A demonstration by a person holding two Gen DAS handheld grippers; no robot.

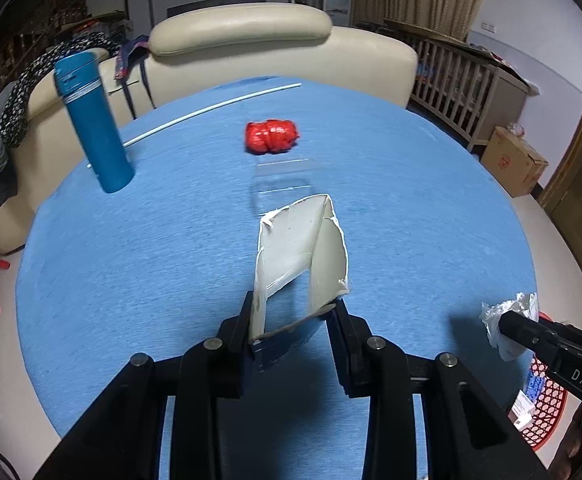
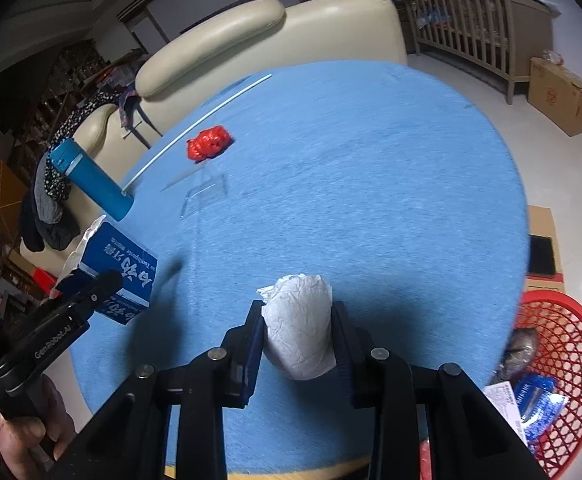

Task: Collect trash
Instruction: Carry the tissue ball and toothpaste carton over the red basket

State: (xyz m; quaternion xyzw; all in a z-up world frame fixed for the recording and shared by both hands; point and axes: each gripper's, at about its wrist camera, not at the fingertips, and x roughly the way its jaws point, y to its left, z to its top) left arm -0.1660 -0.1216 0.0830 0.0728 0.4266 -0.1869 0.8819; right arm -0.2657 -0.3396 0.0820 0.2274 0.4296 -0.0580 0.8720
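1. Nearest the lens in the left wrist view, the left gripper (image 1: 293, 322) is clamped on a torn toothpaste box (image 1: 299, 256), its white inside facing the camera and its open end pointing away; the printed blue face shows only from the other side.
2. The right gripper (image 2: 297, 330) is closed on a crumpled white paper ball (image 2: 301, 326), pinched across its middle between both pads.
3. Both loads hang above the round blue table (image 2: 351, 168), at its near edge. The red mesh basket (image 2: 563, 364) sits on the floor just off the table's right side, already holding wrappers (this looks like the drop point).
4. On the table, well apart from the grippers: a red plastic wad (image 1: 271, 137), a clear plastic piece (image 1: 285, 182) just in front of it, a thin white stick (image 1: 211, 110) and an upright blue flask (image 1: 95, 120).
5. Risks, as I judge them: the box is flimsy and gripped near one end, so a swing toward the basket could twist it loose; the paper ball could squeeze out forward; releasing too soon would land either piece on the floor.
6. Both tools slant downward side by side; a hand (image 2: 31, 432) grips the left handle.
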